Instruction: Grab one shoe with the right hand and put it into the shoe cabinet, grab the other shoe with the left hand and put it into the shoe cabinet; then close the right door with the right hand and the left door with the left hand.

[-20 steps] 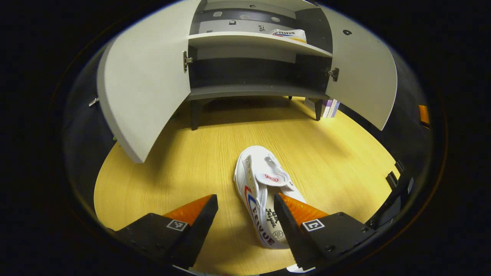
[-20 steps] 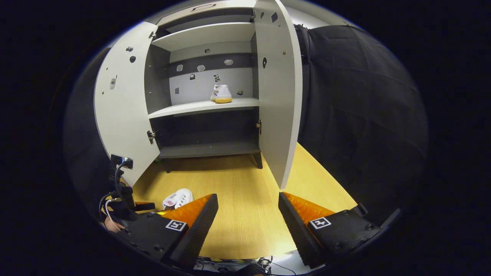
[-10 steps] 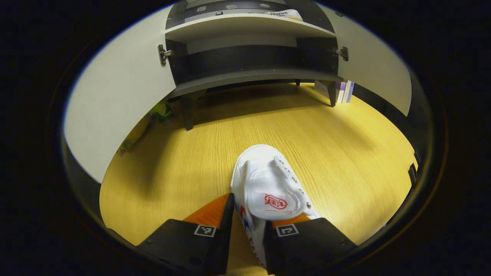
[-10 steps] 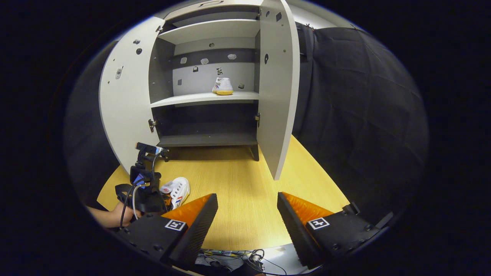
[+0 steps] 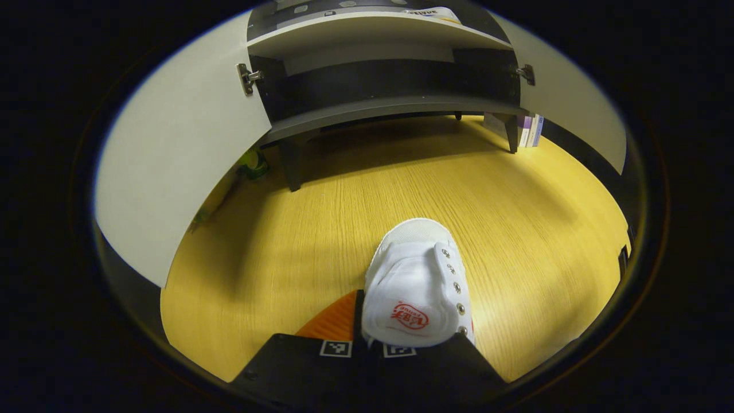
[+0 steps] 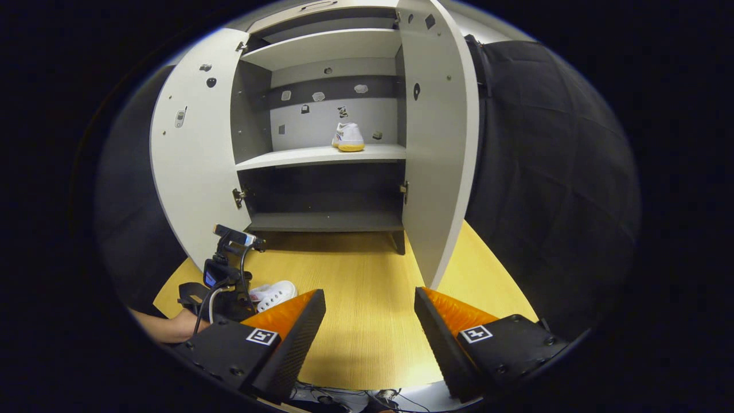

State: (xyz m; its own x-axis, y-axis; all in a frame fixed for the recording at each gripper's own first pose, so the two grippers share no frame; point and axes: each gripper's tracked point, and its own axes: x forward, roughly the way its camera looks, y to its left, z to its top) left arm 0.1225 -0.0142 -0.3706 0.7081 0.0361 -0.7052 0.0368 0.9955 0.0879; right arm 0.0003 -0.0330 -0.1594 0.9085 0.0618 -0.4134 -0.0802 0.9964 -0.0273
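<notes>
in the left gripper view, the left gripper (image 5: 367, 338) has its two fingers drawn close together on the heel end of a white shoe (image 5: 417, 284), one finger on each side of the collar, so the shoe is pinched between them. the shoe points straight ahead of the gripper, toe away from it, tongue folded up toward the camera, above the yellow wooden floor (image 5: 355, 195); whether the sole touches the floor cannot be told. ahead of that gripper stands the shoe cabinet (image 5: 378, 103) on short legs, its left door (image 5: 178, 155) swung wide open to the gripper's left and its right door (image 5: 573, 109) open to the gripper's right. on the cabinet's upper shelf, far ahead and slightly right, the edge of the other shoe (image 5: 433, 12) peeks out.

in the right gripper view, the right gripper (image 6: 370, 321) has its fingers spread wide apart with nothing between them, hanging over the bare floor. straight ahead of it the cabinet is open, and the other shoe sits on the middle shelf (image 6: 321, 156), toward the shelf's right end, near the back panel. the lower shelf (image 6: 324, 221) is below it. to the right gripper's left and a little ahead, a hand (image 6: 172, 327) holds the left gripper with the white shoe just beside it. black cloth (image 6: 545, 172) hangs to the right.
</notes>
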